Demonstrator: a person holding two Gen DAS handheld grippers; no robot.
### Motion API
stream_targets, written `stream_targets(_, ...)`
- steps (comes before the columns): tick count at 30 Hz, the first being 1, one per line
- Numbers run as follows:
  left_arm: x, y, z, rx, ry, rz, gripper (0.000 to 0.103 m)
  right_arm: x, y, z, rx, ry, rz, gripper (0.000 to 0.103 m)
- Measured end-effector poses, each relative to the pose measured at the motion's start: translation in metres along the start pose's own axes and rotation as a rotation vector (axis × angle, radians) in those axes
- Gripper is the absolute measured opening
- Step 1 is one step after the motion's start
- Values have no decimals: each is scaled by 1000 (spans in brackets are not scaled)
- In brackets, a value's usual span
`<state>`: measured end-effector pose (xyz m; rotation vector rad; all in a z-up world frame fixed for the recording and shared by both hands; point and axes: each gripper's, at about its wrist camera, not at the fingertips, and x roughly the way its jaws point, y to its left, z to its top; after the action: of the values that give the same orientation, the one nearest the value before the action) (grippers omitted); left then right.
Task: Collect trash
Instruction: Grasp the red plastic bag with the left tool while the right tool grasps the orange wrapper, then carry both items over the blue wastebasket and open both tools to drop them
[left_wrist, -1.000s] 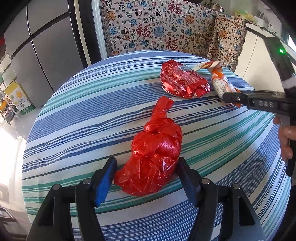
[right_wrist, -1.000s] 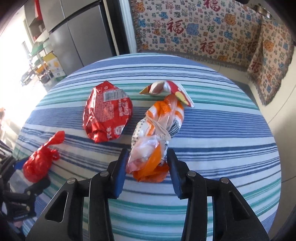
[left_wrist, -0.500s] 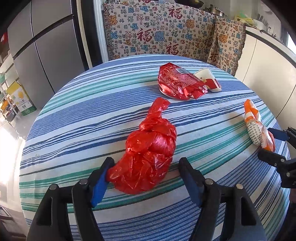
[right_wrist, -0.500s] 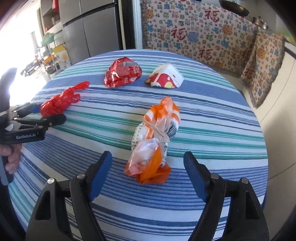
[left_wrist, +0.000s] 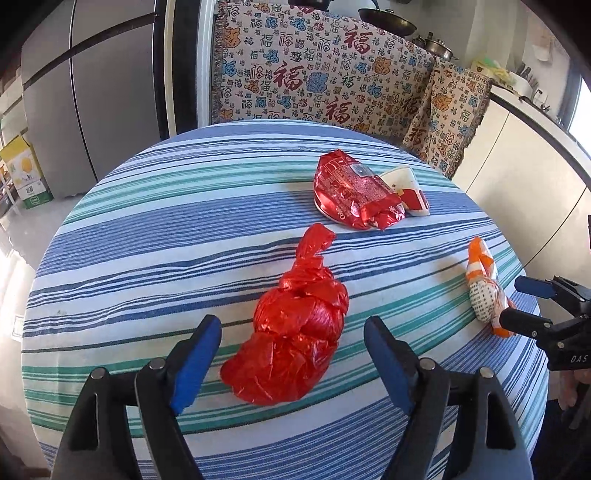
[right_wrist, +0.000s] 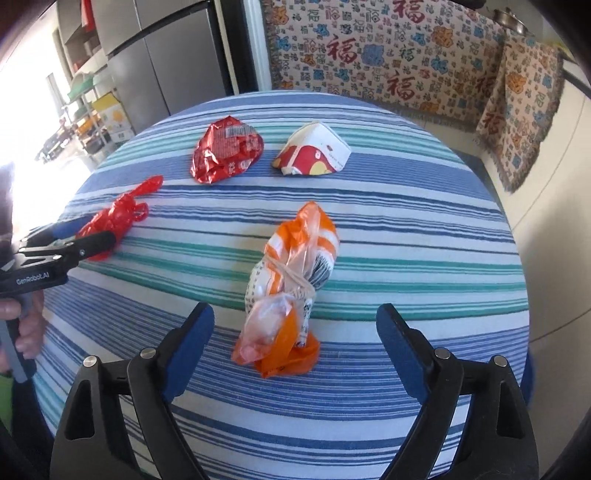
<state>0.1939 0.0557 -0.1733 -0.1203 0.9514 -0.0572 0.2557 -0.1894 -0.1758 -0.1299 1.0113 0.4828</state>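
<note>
On the striped tabletop (left_wrist: 147, 236), the left tool (left_wrist: 291, 343) has just been opening; its pads stand clear of the knotted red bag (left_wrist: 295, 332) lying between them. The right tool (right_wrist: 295, 332), also just opened, straddles the orange-and-white bag (right_wrist: 291, 288) without touching. Beyond the red bag lie a crumpled red wrapper (left_wrist: 351, 192) and a paper carton (right_wrist: 314, 155).

From my remote seat I see glossy crinkled red plastic bag (left_wrist: 295, 328), shiny foil wrapper (left_wrist: 354, 195) (creased all over), matt woven striped tablecloth (left_wrist: 166, 236), brushed-metal fridge (left_wrist: 92, 92).
</note>
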Motion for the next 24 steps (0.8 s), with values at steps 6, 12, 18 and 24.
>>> stream_targets(6,6,-14,3,60,10,3,74,15,8,18,6,77,-16,85)
stream_targets(12,2,-21,-5,112,3,24,45,18,5,13,33,105,6,50)
stream_targets(18,-14,-17,-3,82,-46,-24,44,-19,7,1,20,34,23,49)
stream_targets(24,-23,-26,-8,85,-68,-77,44,-37,-9,-14,41,16,34,49)
